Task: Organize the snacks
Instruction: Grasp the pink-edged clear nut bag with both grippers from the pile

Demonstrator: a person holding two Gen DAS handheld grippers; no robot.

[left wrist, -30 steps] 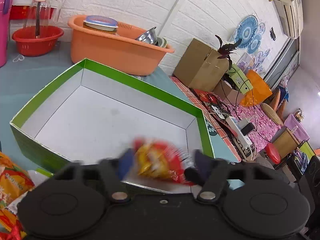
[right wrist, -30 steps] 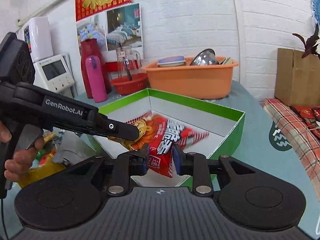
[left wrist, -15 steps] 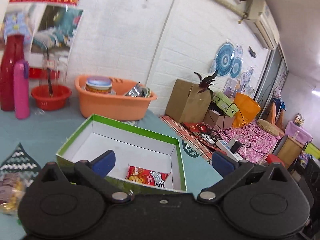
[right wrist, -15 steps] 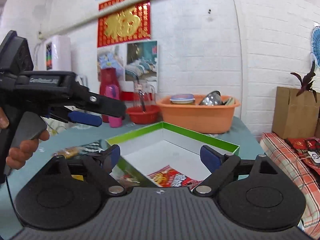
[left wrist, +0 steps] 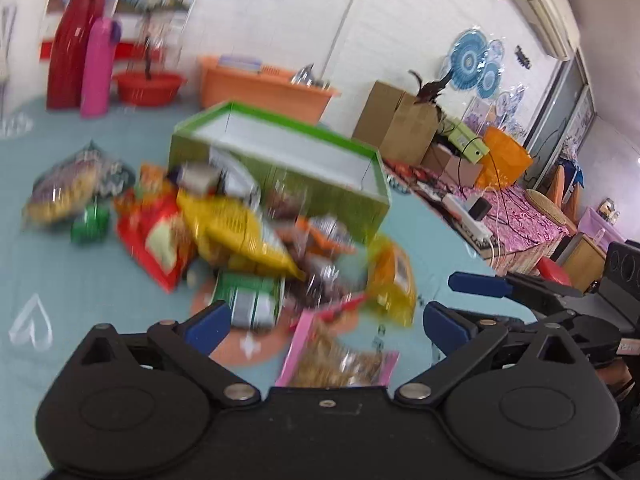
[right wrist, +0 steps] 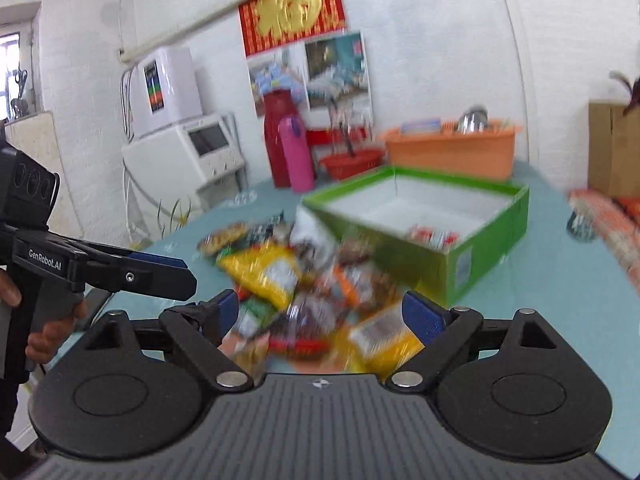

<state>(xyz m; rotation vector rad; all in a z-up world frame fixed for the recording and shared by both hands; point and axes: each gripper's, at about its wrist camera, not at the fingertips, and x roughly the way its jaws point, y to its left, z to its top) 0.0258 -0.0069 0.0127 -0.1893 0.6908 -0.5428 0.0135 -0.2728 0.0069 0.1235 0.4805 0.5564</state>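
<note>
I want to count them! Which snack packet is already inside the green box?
Only the red packet lies inside the green box. Every other snack sits piled on the table in front of it.

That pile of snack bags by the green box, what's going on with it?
A person holding a two-finger gripper in each hand is sorting snacks into the green box. One red packet already lies inside it. Both the left gripper and the right gripper are open and empty, pointed at the snack pile on the blue table beside the box. The rest of the bags are not yet packed.
</note>
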